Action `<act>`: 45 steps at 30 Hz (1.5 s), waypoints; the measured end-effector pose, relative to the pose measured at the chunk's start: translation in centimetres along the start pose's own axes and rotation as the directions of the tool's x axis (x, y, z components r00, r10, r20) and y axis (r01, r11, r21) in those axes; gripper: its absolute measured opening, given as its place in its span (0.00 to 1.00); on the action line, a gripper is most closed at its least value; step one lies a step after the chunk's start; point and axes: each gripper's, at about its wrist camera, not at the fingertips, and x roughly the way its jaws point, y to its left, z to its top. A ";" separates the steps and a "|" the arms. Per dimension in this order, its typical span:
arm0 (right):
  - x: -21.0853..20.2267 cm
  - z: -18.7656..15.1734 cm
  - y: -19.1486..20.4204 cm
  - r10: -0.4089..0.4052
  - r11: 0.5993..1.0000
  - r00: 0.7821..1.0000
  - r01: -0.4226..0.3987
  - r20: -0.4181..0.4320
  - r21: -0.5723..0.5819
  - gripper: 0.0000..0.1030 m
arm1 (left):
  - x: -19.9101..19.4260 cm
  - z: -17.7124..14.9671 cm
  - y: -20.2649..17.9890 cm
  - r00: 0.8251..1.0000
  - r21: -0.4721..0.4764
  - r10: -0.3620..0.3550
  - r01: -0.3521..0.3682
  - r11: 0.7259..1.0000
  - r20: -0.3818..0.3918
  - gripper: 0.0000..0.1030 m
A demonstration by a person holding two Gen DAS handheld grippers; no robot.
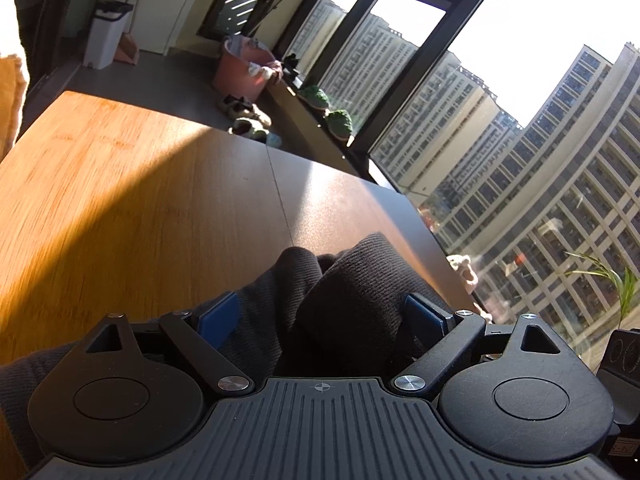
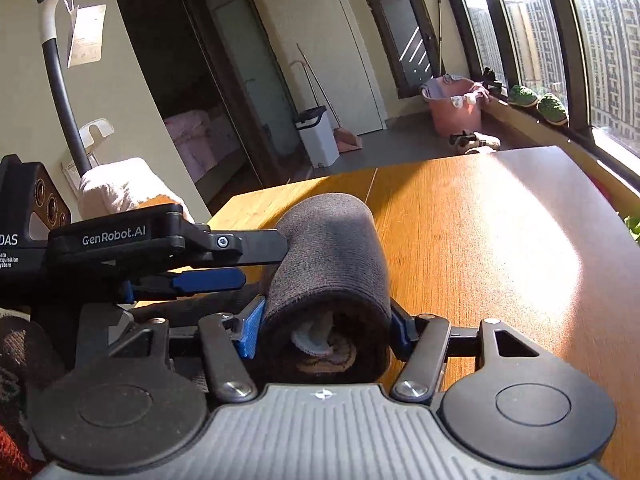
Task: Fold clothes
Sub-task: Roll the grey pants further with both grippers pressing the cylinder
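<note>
Nearest to me in the right wrist view, my right gripper [image 2: 326, 330] has its blue pads [image 2: 250, 330] pressed against both sides of a rolled dark grey garment [image 2: 332, 256], clamped on its open end. Inside that end I can see a pale inner layer and a bit of white fabric tucked into the roll. The roll lies along the wooden table [image 2: 500, 248], pointing away from me.

My left gripper [image 2: 224, 256] reaches in from the left of that view, side on, with its tips at the roll's left flank. In the left wrist view, the left gripper [image 1: 324, 316] stands with its jaws wide apart and bunched dark garment [image 1: 340, 292] filling the space between them. The fabric reaches both blue pads [image 1: 220, 316], but I cannot tell whether they press on it.

Past the roll, the table [image 1: 120, 184] runs bare in strong sunlight.

Farther off on the floor, a white bin with a dark lid [image 2: 318, 136] stands against the wall; its contents are hidden. Near the window, a pink laundry tub [image 2: 456, 108] holds a heap of pale clothes that spill over its rim. Slippers [image 2: 476, 142] lie on the floor just before the tub, and two round green plants [image 2: 538, 102] sit on the sill.
</note>
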 end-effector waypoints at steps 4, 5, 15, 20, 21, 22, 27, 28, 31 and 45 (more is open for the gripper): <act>0.0 -0.8 5.1 -0.150 0.940 0.988 0.157 0.045 -0.301 0.60 | -1.3 0.7 -0.3 0.999 0.001 -0.013 0.013 1.000 0.045 0.92; 0.2 -1.1 6.3 -0.177 0.915 0.982 0.186 0.058 -0.357 0.61 | -1.4 0.8 -0.3 0.999 0.012 -0.005 0.004 1.000 0.046 0.92; -1.1 -0.2 5.7 -0.044 0.959 0.997 0.061 0.067 -0.278 0.91 | -0.7 -0.7 1.7 0.998 0.027 0.063 -0.064 0.998 0.004 0.95; 0.6 -0.3 2.7 -0.003 0.998 1.000 0.004 0.029 -0.066 0.67 | -1.4 -0.4 1.3 0.999 0.021 0.049 -0.050 0.999 0.021 0.94; 0.3 -0.1 1.8 0.006 1.000 0.999 -0.005 0.045 -0.015 0.58 | -2.0 -0.2 1.5 0.999 0.015 0.044 -0.044 0.999 0.031 0.94; 0.0 0.1 0.9 0.015 0.999 0.998 -0.017 0.062 0.037 0.54 | -2.6 0.0 1.6 0.998 0.010 0.039 -0.039 0.999 0.042 0.94; -0.8 -0.3 2.3 -0.125 0.976 0.987 0.142 0.105 -0.165 0.53 | -4.7 1.3 2.0 0.996 -0.018 0.025 -0.024 1.000 0.086 0.94; -0.8 -0.7 3.6 -0.170 0.944 0.978 0.197 0.122 -0.265 0.53 | -4.7 1.4 1.8 0.996 -0.021 0.015 -0.013 1.000 0.086 0.94; 0.5 -2.7 7.4 -0.228 0.815 0.961 0.275 0.155 -0.509 0.56 | -4.2 1.3 0.7 0.997 -0.002 -0.001 0.002 1.000 0.072 0.95; -1.9 -0.8 4.0 -0.020 0.946 0.986 0.072 0.165 -0.316 0.35 | -1.9 -0.7 -0.4 0.993 0.111 0.120 -0.121 0.986 0.014 0.96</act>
